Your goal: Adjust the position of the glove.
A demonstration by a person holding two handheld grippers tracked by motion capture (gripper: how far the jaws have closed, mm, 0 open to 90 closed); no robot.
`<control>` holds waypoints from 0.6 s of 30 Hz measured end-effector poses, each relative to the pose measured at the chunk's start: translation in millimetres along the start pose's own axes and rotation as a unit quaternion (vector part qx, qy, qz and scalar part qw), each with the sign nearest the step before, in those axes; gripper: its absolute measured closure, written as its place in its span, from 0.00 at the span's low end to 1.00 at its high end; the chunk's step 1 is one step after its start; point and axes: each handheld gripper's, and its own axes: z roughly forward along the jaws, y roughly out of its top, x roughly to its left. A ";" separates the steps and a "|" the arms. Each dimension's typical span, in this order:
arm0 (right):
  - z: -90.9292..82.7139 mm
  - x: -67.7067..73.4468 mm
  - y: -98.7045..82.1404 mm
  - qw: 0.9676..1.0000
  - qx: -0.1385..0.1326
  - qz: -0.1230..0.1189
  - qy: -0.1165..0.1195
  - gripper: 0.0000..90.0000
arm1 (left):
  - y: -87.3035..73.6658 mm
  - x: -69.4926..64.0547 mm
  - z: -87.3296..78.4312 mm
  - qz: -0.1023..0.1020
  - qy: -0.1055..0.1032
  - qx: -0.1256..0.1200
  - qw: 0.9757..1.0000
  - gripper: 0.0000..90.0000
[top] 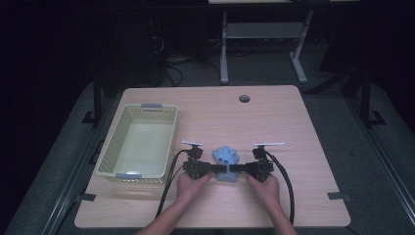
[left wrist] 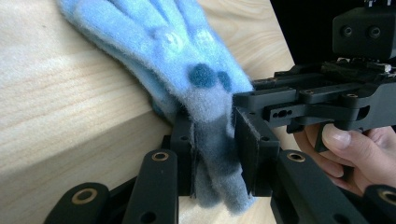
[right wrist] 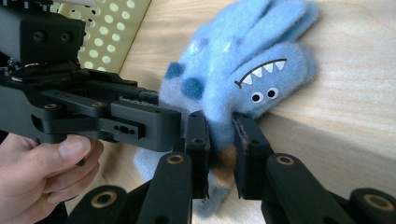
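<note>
- Nearest the camera in the high view, two forearms come up from the desk's point(top: 303, 196) near edge, and the left hand point(top: 190, 183) and right hand point(top: 264, 185) each hold a gripper just short of the blue glove point(top: 225, 157).
- The left gripper point(top: 211, 169) points in at the glove from its left, and in its own view the jaws are clamped on the glove's fuzzy grey cuff point(left wrist: 212, 154).
- The right gripper point(top: 238, 169) comes at the glove from the opposite side, its jaws pinched on the same cuff end, where a brown patch point(right wrist: 225, 169) shows between them.
- The glove lies flat on the desk between the two grippers, its fingers pointing away from the person, with a toothy monster face point(right wrist: 261, 79) on the thumb.
- Left of the glove and a little farther back, a pale green basket point(top: 113, 142) sits on the desk.
- Beyond the glove, near the far edge, is a round cable hole point(top: 244, 98).
</note>
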 end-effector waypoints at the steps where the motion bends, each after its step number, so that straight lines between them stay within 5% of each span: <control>1: -0.6 0.4 0.0 1.000 0.000 -0.002 0.000 0.87 | 0.1 -0.3 -0.3 0.001 -0.001 0.000 1.000 0.77; 18: -20.7 20.6 4.8 1.000 -0.010 -0.030 -0.002 0.88 | 8.2 -18.2 -11.6 0.022 -0.028 -0.005 0.999 0.77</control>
